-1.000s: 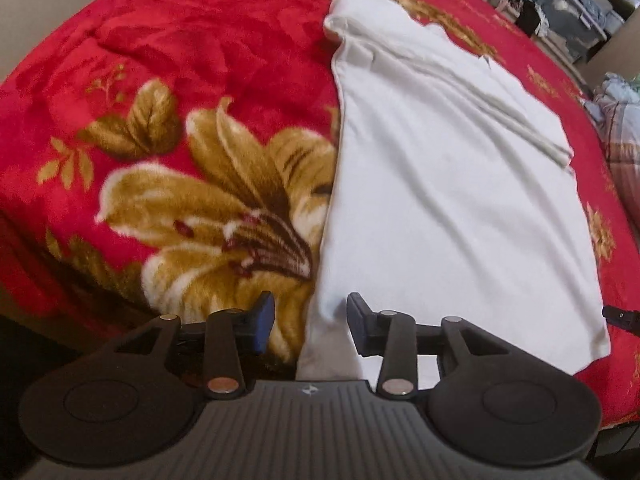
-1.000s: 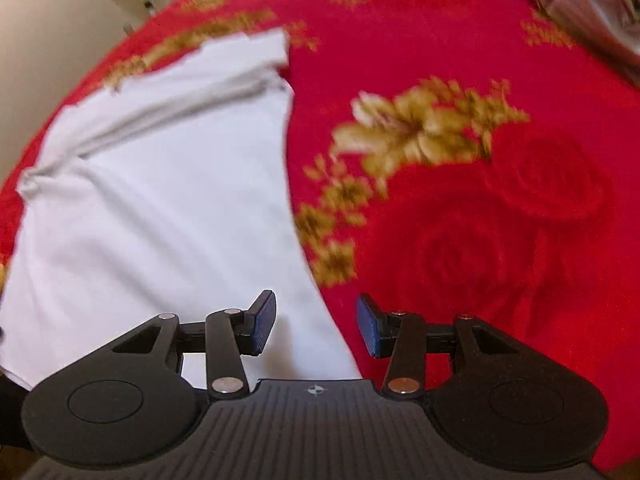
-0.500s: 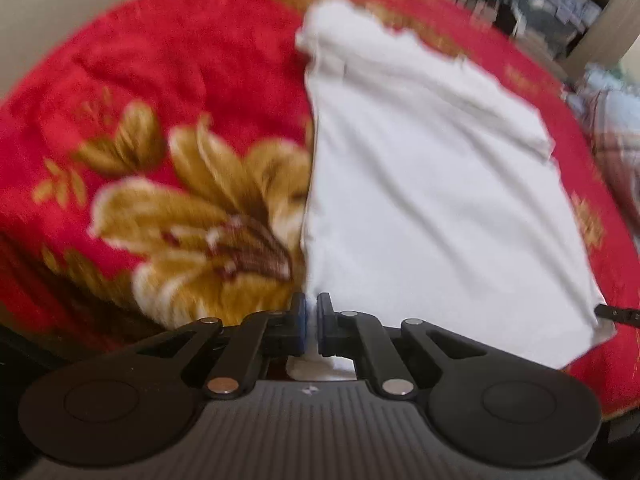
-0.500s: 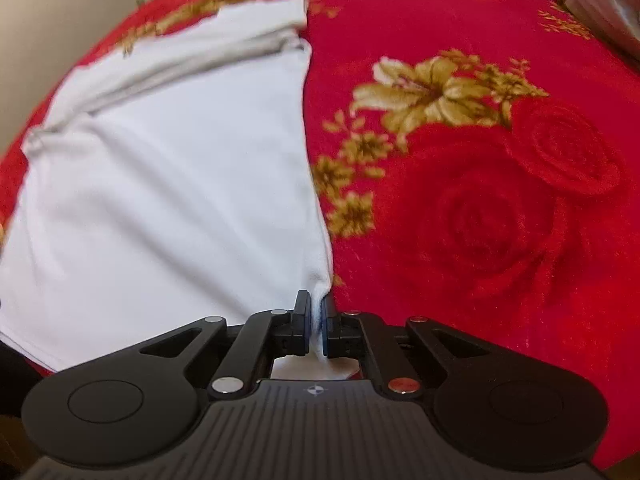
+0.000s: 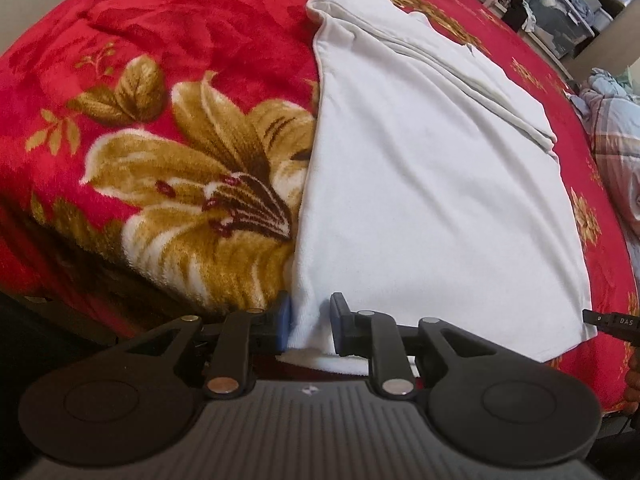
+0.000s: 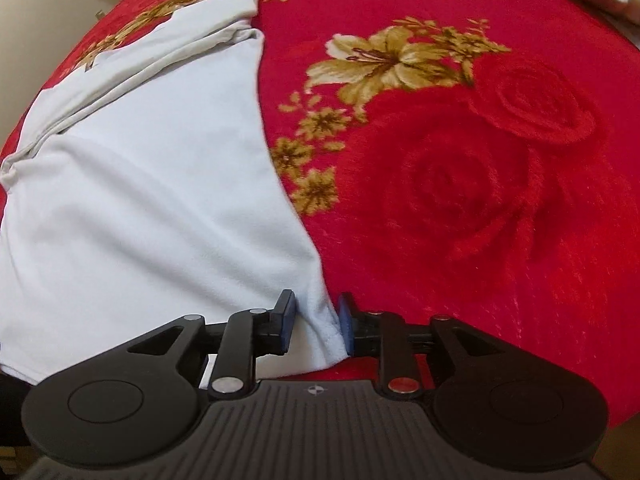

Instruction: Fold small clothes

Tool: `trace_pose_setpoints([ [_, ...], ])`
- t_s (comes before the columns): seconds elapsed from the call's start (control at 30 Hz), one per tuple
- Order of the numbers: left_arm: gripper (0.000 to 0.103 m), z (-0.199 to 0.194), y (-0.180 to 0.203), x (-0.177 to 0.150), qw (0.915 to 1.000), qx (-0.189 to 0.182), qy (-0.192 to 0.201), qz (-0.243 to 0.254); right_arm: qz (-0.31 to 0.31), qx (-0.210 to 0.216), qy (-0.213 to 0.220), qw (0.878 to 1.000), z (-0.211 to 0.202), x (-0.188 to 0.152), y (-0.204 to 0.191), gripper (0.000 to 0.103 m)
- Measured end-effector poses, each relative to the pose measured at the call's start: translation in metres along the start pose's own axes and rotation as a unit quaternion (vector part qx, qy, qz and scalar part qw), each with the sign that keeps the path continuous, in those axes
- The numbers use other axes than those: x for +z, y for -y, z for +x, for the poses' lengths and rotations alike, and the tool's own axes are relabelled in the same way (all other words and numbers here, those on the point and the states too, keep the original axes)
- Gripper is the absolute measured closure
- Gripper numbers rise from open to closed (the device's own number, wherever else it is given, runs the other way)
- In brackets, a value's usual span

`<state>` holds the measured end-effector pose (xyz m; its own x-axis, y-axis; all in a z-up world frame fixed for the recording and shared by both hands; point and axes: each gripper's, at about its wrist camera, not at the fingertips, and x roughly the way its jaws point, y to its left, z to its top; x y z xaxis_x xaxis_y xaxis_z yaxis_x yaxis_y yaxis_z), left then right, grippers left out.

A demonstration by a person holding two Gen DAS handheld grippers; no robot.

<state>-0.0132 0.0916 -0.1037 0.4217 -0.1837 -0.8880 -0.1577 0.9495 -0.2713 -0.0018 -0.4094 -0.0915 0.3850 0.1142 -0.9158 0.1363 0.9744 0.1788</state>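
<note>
White shirt [image 5: 420, 184] stretches away from both grippers; left gripper [image 5: 310, 322], right gripper [image 6: 318, 326] fingers opening, near corners between, not pinched.

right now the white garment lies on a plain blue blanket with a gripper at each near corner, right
Not quite. The blanket is red with gold flowers, not plain blue, as both wrist views show. The white garment does lie on it, with the left gripper and right gripper at its near corners.

One white garment [image 5: 420, 184], one red blanket [image 5: 168, 40]
</note>
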Motion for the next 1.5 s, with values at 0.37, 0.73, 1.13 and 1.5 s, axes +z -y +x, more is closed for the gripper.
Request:
trace_pose_setpoints([
  [0.37,0.097,-0.075,0.02,0.025,0.9902,-0.029,0.123,0.06,0.012,0.078,0.097,0.992,-0.064,0.016,-0.011,0.098],
  [0.73,0.098,-0.254,0.008,0.021,0.9553,-0.131,0.25,0.087,0.082,0.232,0.276,0.929,-0.221,-0.019,0.015,0.1],
  [1.13,0.098,-0.122,-0.022,0.142,0.9822,-0.131,0.134,-0.009,0.115,0.217,0.225,0.943,-0.177,0.049,0.013,0.1],
  [1.5,0.065,0.03,-0.047,0.248,0.9915,-0.096,0.087,-0.009,0.126,0.118,0.128,0.977,0.012,0.167,-0.001,0.097],
])
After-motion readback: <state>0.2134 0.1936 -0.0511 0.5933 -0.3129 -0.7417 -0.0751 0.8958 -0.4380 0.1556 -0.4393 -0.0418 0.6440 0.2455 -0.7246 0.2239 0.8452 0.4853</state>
